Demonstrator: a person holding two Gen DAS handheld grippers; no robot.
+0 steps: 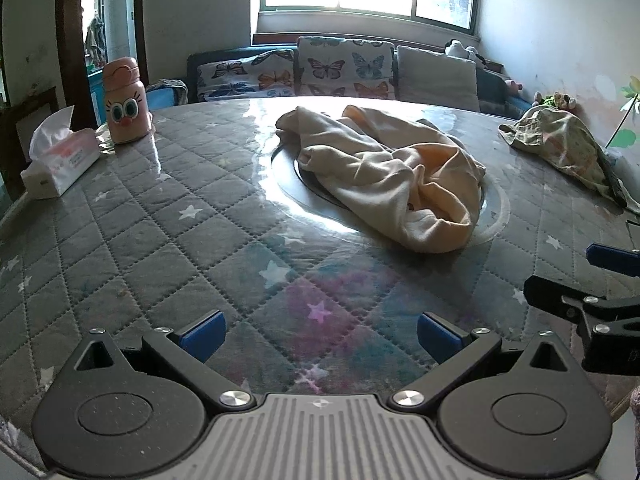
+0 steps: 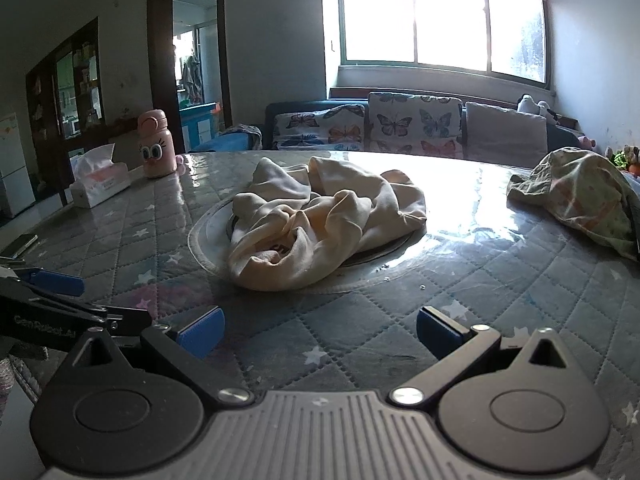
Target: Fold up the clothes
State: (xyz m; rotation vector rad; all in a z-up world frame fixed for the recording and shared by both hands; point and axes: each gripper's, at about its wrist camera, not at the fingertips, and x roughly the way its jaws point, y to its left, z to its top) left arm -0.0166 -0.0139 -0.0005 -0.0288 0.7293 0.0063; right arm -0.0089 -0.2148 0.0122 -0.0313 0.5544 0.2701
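Note:
A crumpled cream and pale-orange garment [image 1: 396, 176] [image 2: 320, 224] lies in a heap on the round glass disc at the table's middle. A second, green patterned garment [image 1: 568, 152] [image 2: 584, 200] is bunched at the far right. My left gripper [image 1: 320, 336] hovers open over the near table edge, well short of the cream heap, with nothing between its blue pads. My right gripper [image 2: 318, 334] is open too and empty, also short of the heap. In the left wrist view the right gripper's fingers [image 1: 560, 296] show at the right edge; the left gripper's blue pad [image 2: 56, 282] shows at the left of the right wrist view.
The table [image 1: 168, 240] has a grey quilted star cloth under clear plastic. A pink cartoon bottle [image 1: 124, 100] [image 2: 157, 144] and a tissue box [image 1: 60, 164] [image 2: 100, 182] stand at the far left. A phone [image 2: 20, 244] lies at the left edge. A butterfly-cushion sofa [image 1: 332, 68] is behind.

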